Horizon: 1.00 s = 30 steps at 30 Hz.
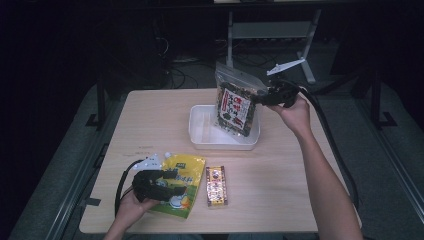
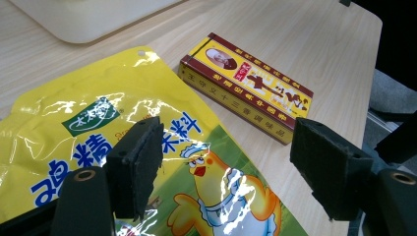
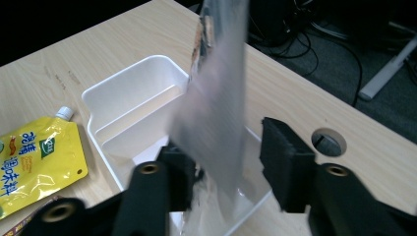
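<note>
One snack bag (image 1: 236, 102) stands over the white tray (image 1: 200, 136), upper right; our right claw (image 1: 266, 95), half open, releases it. Next we withdraw.

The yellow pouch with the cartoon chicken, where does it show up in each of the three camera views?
High view: the yellow pouch lies at the table's near left, partly under the left gripper.
Left gripper view: it covers the left and centre, beneath the jaws.
Right gripper view: it sits at the left edge, white cap up.
Shared landmark: the white tray, just past the pouch.
</note>
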{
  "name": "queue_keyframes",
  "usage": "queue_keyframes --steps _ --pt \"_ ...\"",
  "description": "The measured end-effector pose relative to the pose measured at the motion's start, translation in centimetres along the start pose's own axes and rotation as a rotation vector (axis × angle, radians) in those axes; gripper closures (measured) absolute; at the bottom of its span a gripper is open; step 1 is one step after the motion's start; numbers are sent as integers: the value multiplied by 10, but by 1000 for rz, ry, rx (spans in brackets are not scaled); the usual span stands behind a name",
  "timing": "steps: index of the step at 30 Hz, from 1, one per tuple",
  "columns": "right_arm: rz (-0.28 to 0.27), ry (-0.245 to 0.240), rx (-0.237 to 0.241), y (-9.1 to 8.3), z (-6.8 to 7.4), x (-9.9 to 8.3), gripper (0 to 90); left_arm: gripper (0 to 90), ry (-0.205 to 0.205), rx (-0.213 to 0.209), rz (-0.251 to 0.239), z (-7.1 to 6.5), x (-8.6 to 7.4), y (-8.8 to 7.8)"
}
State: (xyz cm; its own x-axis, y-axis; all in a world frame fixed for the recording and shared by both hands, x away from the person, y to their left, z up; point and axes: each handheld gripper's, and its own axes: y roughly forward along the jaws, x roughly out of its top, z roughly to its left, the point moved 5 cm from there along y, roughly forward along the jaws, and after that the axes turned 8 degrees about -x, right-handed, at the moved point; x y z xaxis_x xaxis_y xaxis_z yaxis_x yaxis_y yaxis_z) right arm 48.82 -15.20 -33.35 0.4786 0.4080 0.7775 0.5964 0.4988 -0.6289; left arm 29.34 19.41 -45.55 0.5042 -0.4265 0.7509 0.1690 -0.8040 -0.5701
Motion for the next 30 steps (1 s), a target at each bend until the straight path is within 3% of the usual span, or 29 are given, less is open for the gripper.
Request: queue_keyframes --steps 6,21,30 --pt "-1 32 20 -11 -3 -10 488 274 0 7 4 1 0 0" --pt "-30 17 20 -50 3 -34 461 268 1 13 8 1 -1 1" --pt "-18 -29 28 -72 23 -59 441 265 2 22 11 1 -1 1"
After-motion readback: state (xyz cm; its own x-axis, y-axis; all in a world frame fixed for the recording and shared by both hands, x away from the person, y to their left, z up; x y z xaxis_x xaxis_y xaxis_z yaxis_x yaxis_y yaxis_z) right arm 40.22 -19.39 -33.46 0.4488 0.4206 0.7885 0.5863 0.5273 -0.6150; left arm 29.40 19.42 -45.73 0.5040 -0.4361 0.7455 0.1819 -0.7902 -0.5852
